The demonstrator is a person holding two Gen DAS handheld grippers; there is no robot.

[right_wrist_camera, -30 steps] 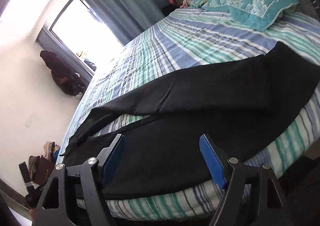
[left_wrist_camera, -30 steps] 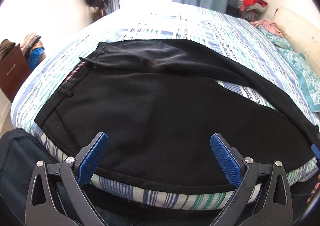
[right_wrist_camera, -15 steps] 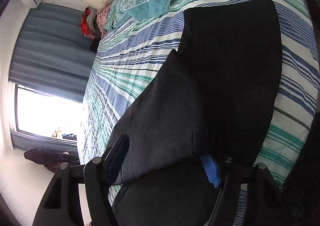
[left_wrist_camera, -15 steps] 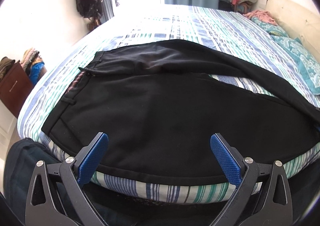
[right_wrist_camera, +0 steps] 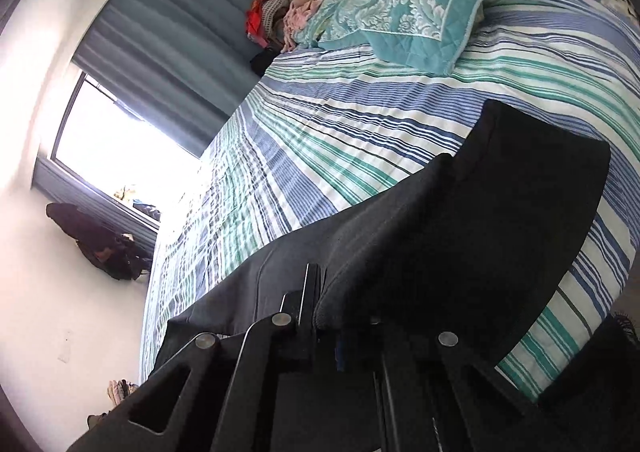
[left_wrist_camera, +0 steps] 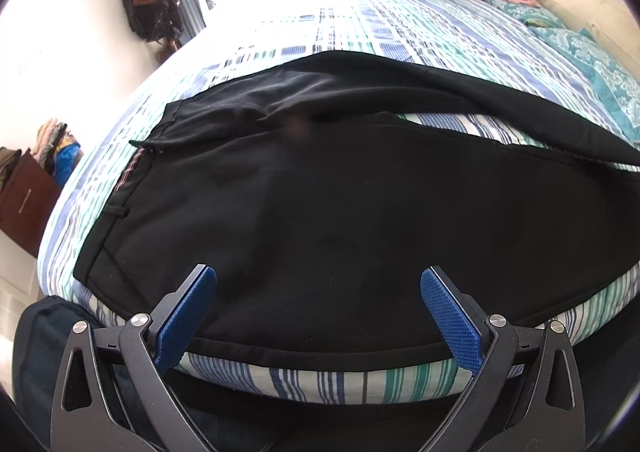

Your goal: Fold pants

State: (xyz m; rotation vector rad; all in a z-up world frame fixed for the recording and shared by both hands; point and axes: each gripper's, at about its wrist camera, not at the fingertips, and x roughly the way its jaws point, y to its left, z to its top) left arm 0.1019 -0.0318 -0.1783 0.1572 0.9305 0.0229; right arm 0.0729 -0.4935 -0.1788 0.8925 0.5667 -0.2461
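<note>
Fingers first. Left gripper (left_wrist_camera: 318,316): blue pads (left_wrist_camera: 188,316) spread wide, nothing between them, hovering at the near bed edge just over the seat of the pants (left_wrist_camera: 320,219). Right gripper (right_wrist_camera: 340,316): fingers drawn in tight with a fold of black cloth bunched between them; pads almost wholly buried, so the clamp on the fabric is likely but not plainly shown.

Pants (right_wrist_camera: 460,244) lie across the striped bedsheet (left_wrist_camera: 400,31), waistband (left_wrist_camera: 120,187) to the left, legs running right. Far leg sits apart from the near one, a wedge of sheet showing between them.

Progress, by my reading: early. Legs not yet laid one on the other; no crosswise fold made. Right side seems to hold the near leg up by its lower part, ready for a first fold. All folds still to do.

Hidden: leg cuffs cut off at right in left view; the exact edge pinched is covered by cloth. Teal pillow (right_wrist_camera: 420,11) well clear of the work.
</note>
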